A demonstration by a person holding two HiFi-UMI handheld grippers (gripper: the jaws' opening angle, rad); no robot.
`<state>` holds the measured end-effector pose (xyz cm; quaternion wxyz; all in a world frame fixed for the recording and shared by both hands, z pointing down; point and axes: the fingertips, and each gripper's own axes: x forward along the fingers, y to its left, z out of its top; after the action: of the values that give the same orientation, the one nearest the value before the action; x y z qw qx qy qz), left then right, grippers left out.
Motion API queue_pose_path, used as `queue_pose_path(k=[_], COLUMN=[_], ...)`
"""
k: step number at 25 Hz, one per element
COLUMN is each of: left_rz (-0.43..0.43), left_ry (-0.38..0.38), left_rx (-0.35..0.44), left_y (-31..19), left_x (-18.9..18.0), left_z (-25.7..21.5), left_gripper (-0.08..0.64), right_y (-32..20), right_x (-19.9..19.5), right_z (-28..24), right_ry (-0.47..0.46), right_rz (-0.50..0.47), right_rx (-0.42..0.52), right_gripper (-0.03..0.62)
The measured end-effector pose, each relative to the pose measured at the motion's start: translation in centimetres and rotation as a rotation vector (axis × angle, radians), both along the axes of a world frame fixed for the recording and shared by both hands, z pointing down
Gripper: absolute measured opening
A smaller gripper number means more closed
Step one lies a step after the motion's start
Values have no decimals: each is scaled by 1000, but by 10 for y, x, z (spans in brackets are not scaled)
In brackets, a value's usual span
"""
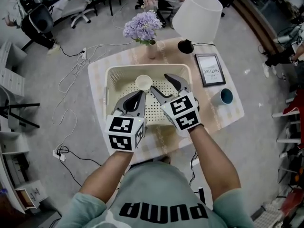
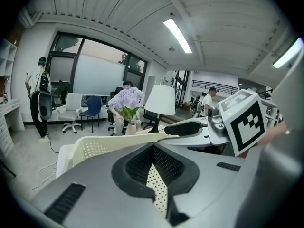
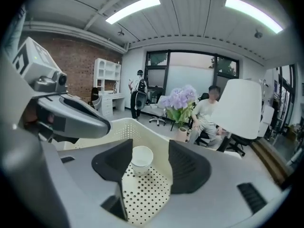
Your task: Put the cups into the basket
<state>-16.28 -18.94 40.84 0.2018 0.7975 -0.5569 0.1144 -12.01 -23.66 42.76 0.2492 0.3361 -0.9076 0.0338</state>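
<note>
A cream perforated basket (image 1: 114,72) stands mid-table. One white cup (image 1: 143,82) sits upright on its floor near the far wall. My right gripper (image 1: 159,81) reaches into the basket just right of that cup, jaws open. In the right gripper view the white cup (image 3: 141,159) shows in the gap close to the left pad, and no pad presses on it. My left gripper (image 1: 137,95) hovers over the basket's near left part, shut and empty. A second cup, white outside and teal inside (image 1: 222,97), stands on the table right of the basket.
Behind the basket are a vase of purple flowers (image 1: 144,27) and a white lamp (image 1: 197,17). A framed print (image 1: 210,69) lies flat at the right rear, just behind the teal cup. Cables trail on the floor to the left. A seated person is beyond the table.
</note>
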Motion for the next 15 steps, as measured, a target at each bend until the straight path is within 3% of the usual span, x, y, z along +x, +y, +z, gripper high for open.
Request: queue_pose_path(k=[5, 15], left_rz=[38, 201], left_ry=[-1, 5], left_rx=[24, 64], left_y=[18, 42], left_x=[29, 109], left_z=[-11, -18], left_gripper=[2, 2], right_y=[22, 64], right_x=[32, 134], right_z=[-26, -45], right_ry=[-24, -66], right_rz=[86, 340], right_rx=[57, 89], right_gripper=[68, 19])
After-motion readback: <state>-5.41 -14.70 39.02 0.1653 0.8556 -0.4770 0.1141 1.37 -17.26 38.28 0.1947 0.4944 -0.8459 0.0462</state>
